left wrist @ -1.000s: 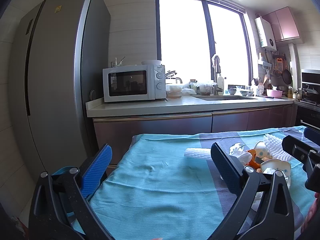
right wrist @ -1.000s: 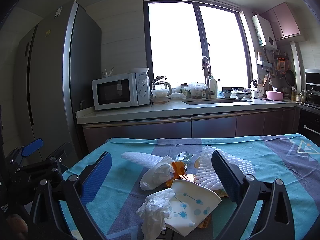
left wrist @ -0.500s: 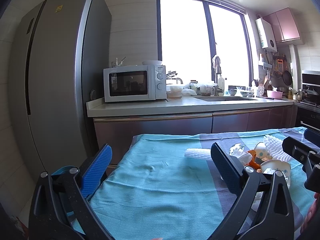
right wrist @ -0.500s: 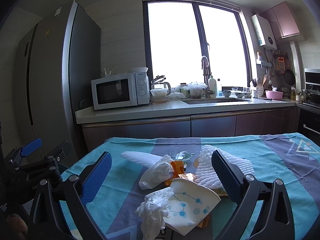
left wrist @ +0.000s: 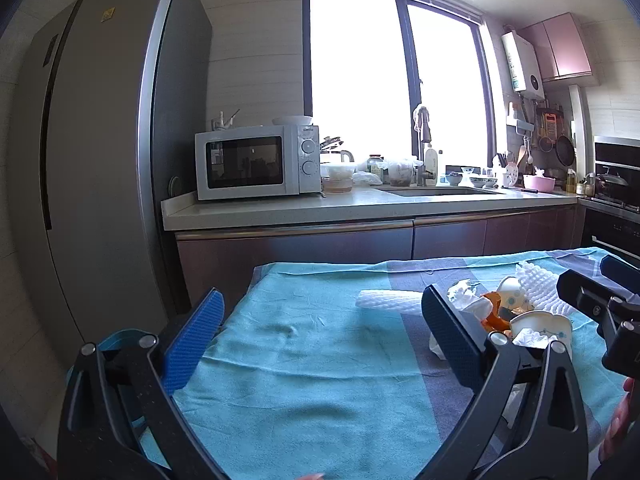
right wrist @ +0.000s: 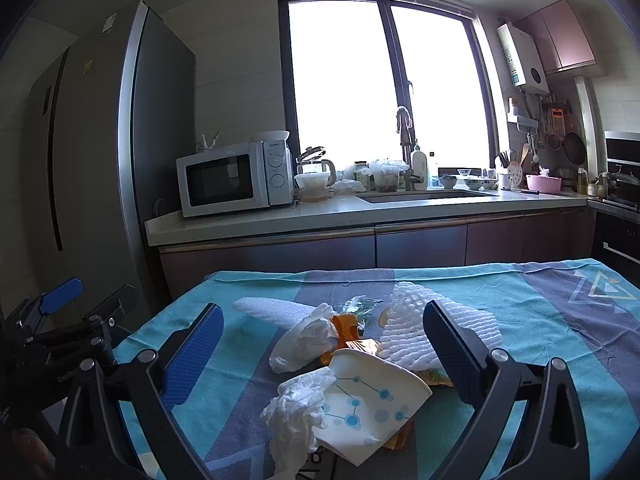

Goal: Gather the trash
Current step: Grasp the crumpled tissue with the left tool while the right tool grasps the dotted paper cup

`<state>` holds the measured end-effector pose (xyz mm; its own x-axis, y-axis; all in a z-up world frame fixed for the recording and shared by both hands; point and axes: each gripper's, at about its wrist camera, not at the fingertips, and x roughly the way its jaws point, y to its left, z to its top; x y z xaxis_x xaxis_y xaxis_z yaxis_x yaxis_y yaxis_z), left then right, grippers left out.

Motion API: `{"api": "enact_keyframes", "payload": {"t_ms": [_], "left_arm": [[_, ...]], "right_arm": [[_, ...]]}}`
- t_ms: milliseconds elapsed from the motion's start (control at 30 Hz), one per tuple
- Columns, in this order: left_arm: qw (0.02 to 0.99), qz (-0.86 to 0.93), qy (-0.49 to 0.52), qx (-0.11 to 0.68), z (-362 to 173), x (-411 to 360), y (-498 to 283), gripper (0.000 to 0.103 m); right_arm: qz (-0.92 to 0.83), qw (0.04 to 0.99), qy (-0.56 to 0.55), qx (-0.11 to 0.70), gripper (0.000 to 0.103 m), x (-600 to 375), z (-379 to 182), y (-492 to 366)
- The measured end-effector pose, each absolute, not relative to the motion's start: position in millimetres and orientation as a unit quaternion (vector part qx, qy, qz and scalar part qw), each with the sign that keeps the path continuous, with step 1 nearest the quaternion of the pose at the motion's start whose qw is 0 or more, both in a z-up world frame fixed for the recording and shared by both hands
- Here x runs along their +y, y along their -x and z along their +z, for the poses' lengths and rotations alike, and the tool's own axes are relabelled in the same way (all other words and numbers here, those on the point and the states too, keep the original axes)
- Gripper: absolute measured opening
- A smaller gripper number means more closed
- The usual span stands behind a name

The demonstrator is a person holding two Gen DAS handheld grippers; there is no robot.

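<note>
From the left wrist, the left gripper stands wide open and empty above bare blue tablecloth; the trash pile lies off to its right.

From the right wrist, the right gripper gapes wide, holding nothing, with the paper cup, crumpled tissue and foam wrap between its fingers. Seemingly nothing is collected yet.
</note>
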<state>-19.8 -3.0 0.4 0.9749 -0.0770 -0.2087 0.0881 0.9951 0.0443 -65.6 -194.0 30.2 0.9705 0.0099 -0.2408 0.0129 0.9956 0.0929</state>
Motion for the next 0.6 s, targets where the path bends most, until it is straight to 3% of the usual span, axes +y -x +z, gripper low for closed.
{"api": "enact_keyframes", "payload": {"t_ms": [333,600], "left_arm": [[0.990,-0.073,-0.033,0.120,-3,-10,20,0.097],[0.959,-0.212,-0.061,0.178,-21,-38,17,0.097]], "right_arm": [[-0.005,0.990,-0.056,0.131,0.096,-202,26,61],[-0.012,0.984,-0.084,0.154,0.096,-227,15,59]]}}
